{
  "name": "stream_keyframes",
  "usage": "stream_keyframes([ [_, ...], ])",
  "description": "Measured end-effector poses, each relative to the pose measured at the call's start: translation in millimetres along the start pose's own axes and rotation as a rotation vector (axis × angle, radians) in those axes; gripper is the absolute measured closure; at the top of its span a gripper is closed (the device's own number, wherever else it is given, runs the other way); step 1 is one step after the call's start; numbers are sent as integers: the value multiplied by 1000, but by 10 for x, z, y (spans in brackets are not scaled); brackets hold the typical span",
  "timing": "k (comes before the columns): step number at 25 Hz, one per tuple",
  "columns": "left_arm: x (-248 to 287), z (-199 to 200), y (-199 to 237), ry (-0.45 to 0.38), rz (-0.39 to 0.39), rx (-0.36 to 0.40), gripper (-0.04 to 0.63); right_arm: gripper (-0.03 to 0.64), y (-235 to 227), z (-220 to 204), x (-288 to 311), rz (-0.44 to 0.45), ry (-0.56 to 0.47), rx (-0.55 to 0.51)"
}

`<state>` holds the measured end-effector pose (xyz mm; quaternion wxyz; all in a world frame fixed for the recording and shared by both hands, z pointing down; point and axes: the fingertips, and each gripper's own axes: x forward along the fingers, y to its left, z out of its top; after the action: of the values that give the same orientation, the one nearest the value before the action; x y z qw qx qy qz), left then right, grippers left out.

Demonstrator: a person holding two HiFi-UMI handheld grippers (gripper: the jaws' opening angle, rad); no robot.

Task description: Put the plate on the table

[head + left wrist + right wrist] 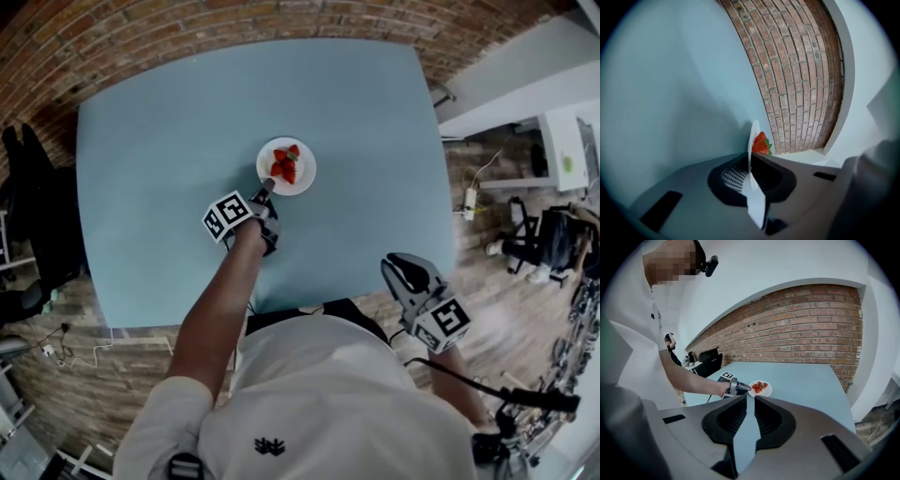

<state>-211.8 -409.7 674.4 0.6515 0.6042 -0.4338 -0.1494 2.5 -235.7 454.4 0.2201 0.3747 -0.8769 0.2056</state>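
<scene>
The right gripper point(750, 398) is hanging nearest the person, back from the near edge of the desk point(159, 159). Its jaws are standing a narrow slit apart with nothing between them. Ahead of it and a little to its left, the left gripper point(265, 190) is reaching out over the blue desk. Its jaws are pinching the near rim of the white plate point(306, 181). The plate is lying just beyond that gripper's tips and appears to be resting flat on the desk. Red strawberries point(286, 166) are sitting on the plate, past the clamped rim. Beyond the desk's far edge, a brick wall point(797, 70) is rising.
</scene>
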Motion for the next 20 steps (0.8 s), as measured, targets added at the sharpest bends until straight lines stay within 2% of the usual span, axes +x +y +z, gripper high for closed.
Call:
stream_keyframes([
  [4,-9,58,12,-6,76,65,579,560,6,8,34,9,6,1],
  [10,-51,147,30,2,222,244,493,561,-34,25,30,26,-5,-8],
  [14,-77,153,145,19,343,331,478,561,-108,-17,-60,32,-21,-4],
  [20,-62,180,203,20,477,440,474,560,-293,-98,-286,24,-45,8],
])
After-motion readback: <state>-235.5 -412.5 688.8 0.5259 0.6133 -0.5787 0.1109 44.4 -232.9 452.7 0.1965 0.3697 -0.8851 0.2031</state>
